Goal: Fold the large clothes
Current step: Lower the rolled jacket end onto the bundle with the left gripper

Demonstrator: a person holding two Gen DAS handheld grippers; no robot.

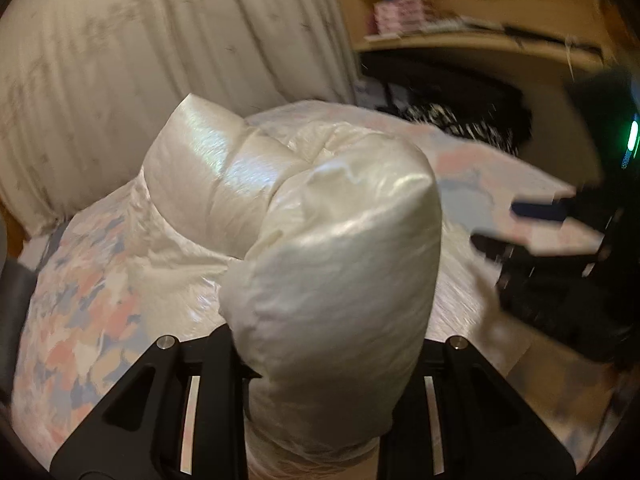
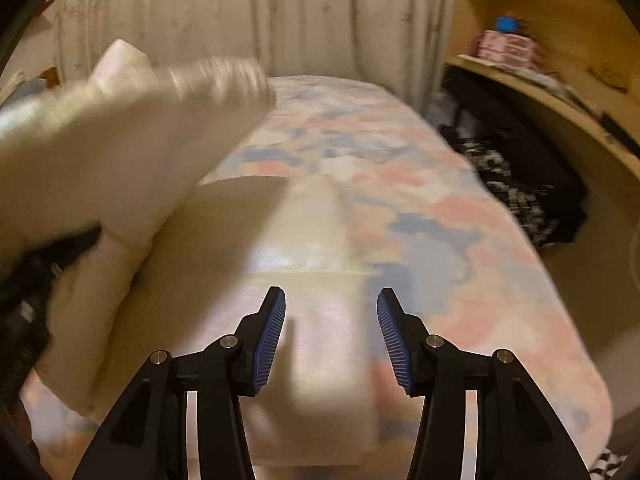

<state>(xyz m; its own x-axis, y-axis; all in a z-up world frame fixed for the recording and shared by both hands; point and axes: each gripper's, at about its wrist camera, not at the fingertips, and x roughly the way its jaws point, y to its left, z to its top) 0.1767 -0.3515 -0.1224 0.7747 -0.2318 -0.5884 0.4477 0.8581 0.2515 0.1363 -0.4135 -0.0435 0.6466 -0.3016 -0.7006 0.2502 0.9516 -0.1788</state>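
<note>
In the left wrist view, the left gripper (image 1: 320, 380) filled the bottom of the frame, its black jaws clamped on a thick fold of the puffy, pearly cream quilted jacket (image 1: 320, 248). The padded bulk rose from between the fingers through the middle of the frame and hid the fingertips. The rest of the garment lay spread toward the upper left centre over the bed with a pastel pink, blue and cream patterned cover (image 1: 80, 312). At the right edge, blurred, the right gripper (image 1: 508, 226) showed with its two fingers set apart and nothing between them.

In the right wrist view, the right gripper (image 2: 331, 336) sat at the bottom centre, its ribbed blue pads (image 2: 272, 344) wide apart and holding nothing, above a flat cream panel of the jacket (image 2: 304, 280) lying on the bed cover (image 2: 460, 240). A lifted part of the jacket swept blurred across the upper left. The pale pleated curtain (image 2: 320, 20) hung along the top of the frame, and a curved light wooden shelf (image 2: 560, 92) stood at the upper right, with a heap of dark clothing (image 2: 520, 176) beneath it.
</note>
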